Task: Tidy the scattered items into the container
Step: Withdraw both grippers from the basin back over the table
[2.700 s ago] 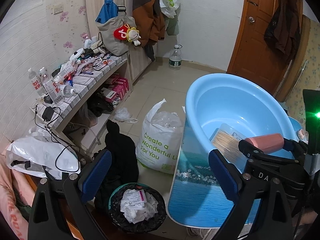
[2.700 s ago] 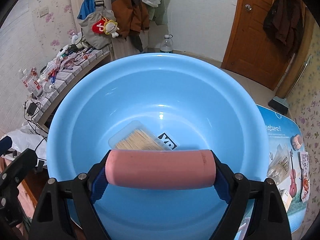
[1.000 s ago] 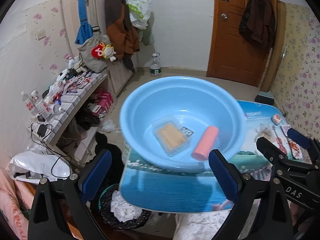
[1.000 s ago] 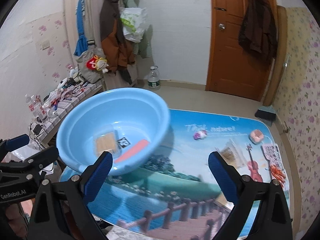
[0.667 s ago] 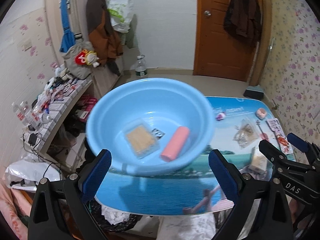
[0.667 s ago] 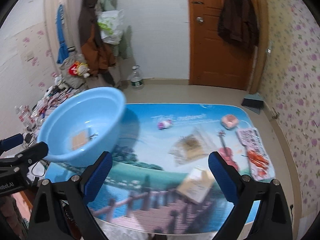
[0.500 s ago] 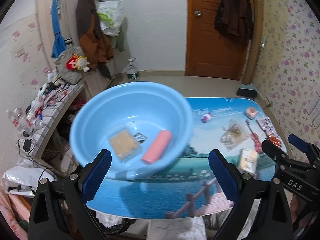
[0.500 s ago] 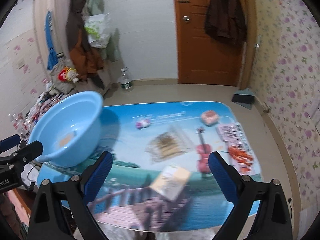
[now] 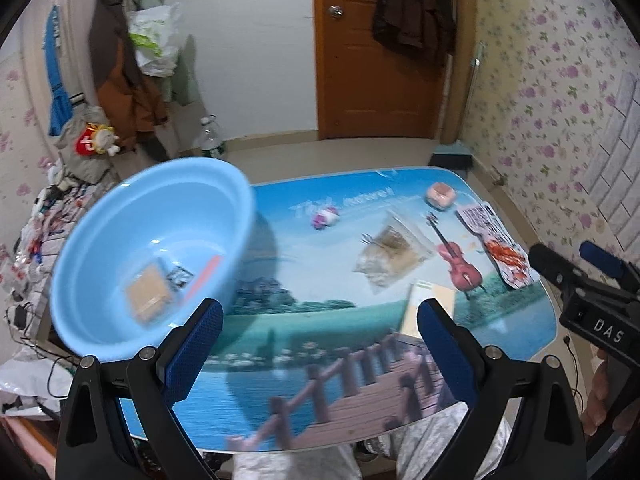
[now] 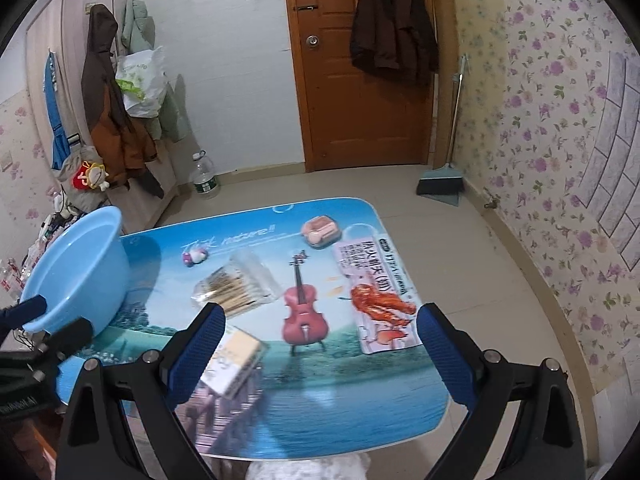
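Blue basin: the light-blue container [image 9: 120,240] sits at the left end of the surface [image 9: 320,340], up and left of my left hand-held gripper [image 9: 320,332]; in the right wrist view it shows only as a slice at the far left [image 10: 80,272].
Inside the basin: a clear box of pale sticks [image 9: 148,300] and a pink roll [image 9: 204,276], both blurred, side by side on the bottom.
Left hand-held gripper: jaws wide apart, nothing between the blue pads, hanging over the near edge of the surface.
Right hand-held gripper [image 10: 320,344]: jaws spread just as wide, nothing gripped, over the right half of the surface; the left view catches its black body at the right edge.
Nearest loose item: a cream box [image 10: 236,360] lies just beside my right gripper's left finger [image 10: 196,356], partly hidden by it.
Further out: a clear bag of brown sticks [image 10: 236,284] beyond the box; a small purple-and-white toy [image 10: 195,257] near the basin; a pink round thing [image 10: 320,230] at the far edge; a flat snack packet with red print [image 10: 372,292] along the right side.
In the way: nothing lies between my grippers and the loose items.
Only the left view: the basin's contents.
Only the right view: a dustpan [image 10: 440,186] on the floor by the door.
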The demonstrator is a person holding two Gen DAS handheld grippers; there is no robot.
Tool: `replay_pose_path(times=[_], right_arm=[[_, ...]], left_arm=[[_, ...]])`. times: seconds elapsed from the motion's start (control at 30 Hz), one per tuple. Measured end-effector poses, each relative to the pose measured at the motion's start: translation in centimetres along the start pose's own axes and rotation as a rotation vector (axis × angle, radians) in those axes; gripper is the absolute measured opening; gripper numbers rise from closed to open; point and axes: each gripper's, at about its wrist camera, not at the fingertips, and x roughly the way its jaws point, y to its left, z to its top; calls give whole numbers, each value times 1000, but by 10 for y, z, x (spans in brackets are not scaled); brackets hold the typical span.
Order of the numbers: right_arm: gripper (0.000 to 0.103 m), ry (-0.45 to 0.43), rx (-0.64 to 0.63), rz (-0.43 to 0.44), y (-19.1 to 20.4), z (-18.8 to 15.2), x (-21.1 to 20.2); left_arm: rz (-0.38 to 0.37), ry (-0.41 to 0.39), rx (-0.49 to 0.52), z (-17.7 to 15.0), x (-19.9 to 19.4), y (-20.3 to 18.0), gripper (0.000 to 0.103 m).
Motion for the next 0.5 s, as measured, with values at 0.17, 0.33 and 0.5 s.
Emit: replay_pose_path(times=[0.17,0.33,0.5], right_arm=[[97,-1,9,-10,-16,-1,5],[97,3,23,-14,-28,-2,17],[97,17,37,-16,-34,-4,27]], left_arm=[[-27,17,40,-7,21,-24,99],[-47,54,88,-14,45,-46,99],[-66,80,114,-15,66,-60,99]])
